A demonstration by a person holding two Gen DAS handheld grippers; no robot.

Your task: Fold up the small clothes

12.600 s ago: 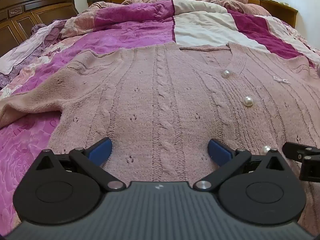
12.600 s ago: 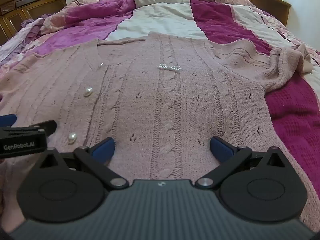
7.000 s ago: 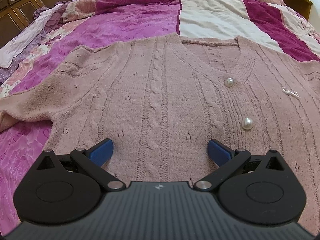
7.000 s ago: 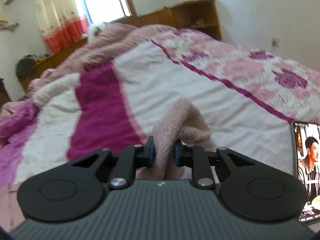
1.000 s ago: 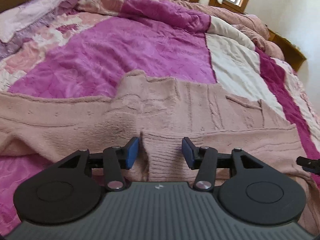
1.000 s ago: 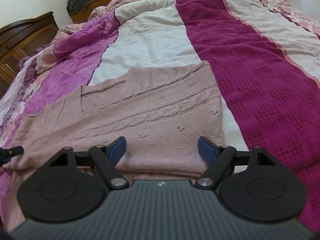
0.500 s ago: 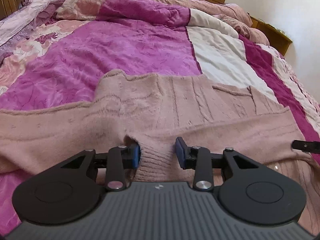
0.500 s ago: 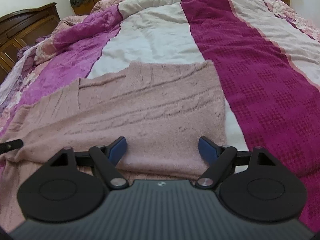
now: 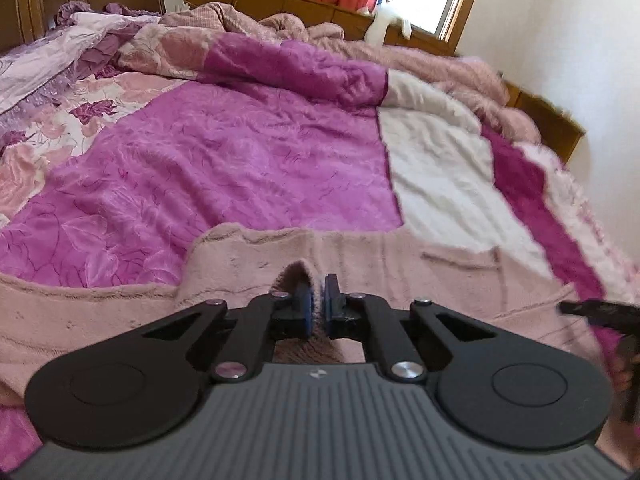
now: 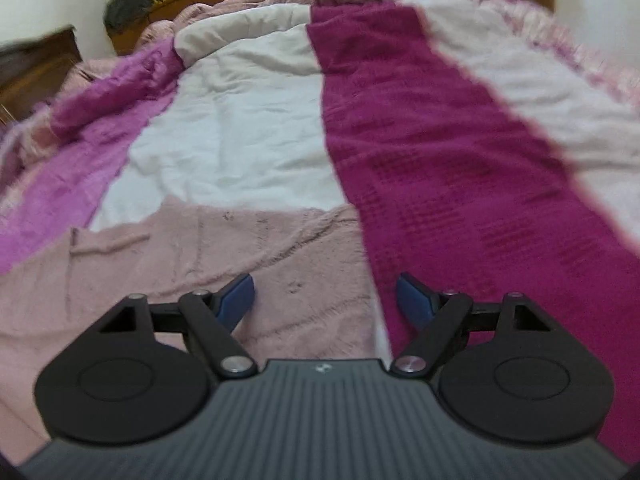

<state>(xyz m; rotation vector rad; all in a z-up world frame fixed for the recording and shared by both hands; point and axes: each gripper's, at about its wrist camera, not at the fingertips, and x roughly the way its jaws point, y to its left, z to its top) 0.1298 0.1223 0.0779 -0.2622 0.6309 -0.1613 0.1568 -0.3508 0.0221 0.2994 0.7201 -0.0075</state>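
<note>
No writing can be read in either view; the only mark is a small pale emblem at the top edge of each gripper's ribbed grey body, too small to make out.

The cardigan [image 9: 420, 272] lies flat on the bed [image 9: 240, 160] as a pink knitted band. In the left wrist view it runs across the lower half of the frame from the left edge to the right, so its long axis goes side to side, with its far edge against the purple and white quilt panels. In the right wrist view the cardigan [image 10: 180, 264] fills the lower left, and its right edge ends beside the dark magenta stripe.

The left gripper [image 9: 316, 306] has its blue pads pressed together on a pinched-up ridge of the knit, which stands in a small peak just beyond the fingertips at lower centre.

The right gripper [image 10: 325, 298] has its jaws apart and closing. The cardigan's right edge lies between them, and the pads are not pressing it. This view is blurred.

The right gripper's dark tip also shows at the right edge of the left wrist view.
</note>
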